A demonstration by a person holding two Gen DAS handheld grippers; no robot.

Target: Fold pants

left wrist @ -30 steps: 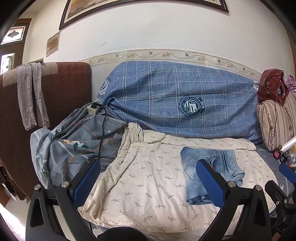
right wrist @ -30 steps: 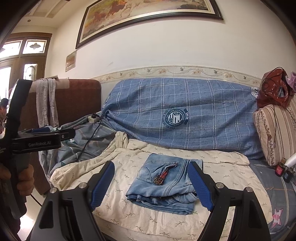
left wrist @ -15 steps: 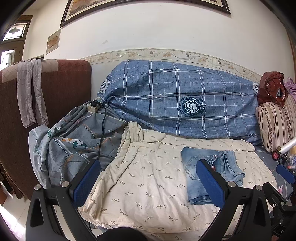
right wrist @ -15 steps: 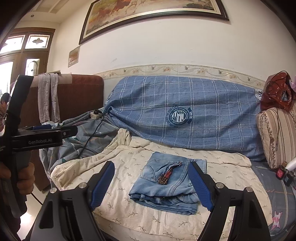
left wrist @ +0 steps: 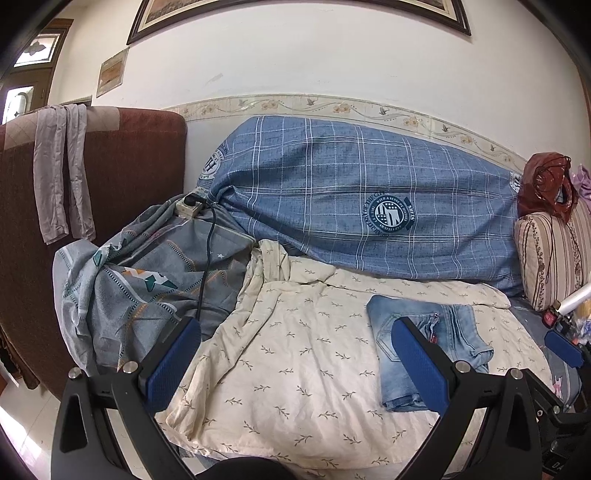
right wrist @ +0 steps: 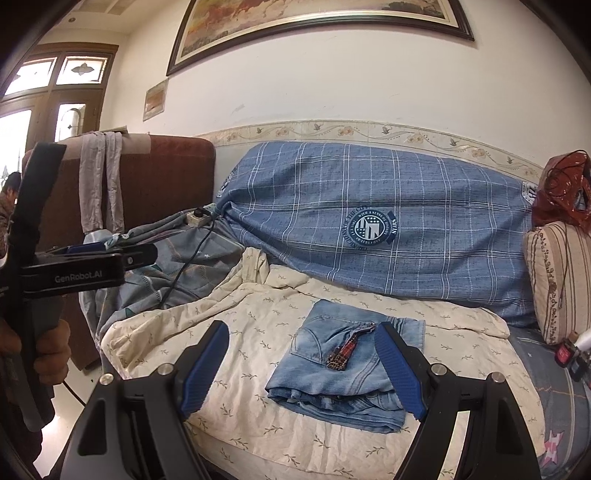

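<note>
Pants [right wrist: 343,373] lie folded as before; both claws [left wrist: 295,365] [right wrist: 303,373] remain released, empty.

This is a room in a home: a sofa [right wrist: 369,229] draped with sheets, a pillow [right wrist: 557,280], a framed painting [right wrist: 317,26] on the wall.

"GenRobot.AI" — white lettering on the left gripper [right wrist: 88,277] body

Light blue denim pants [right wrist: 334,373], folded into a compact rectangle, lie flat on cream leaf-print sheet [right wrist: 258,424]. Back pocket faces up, red patterned tag on top, layered edges toward the near side.
</note>
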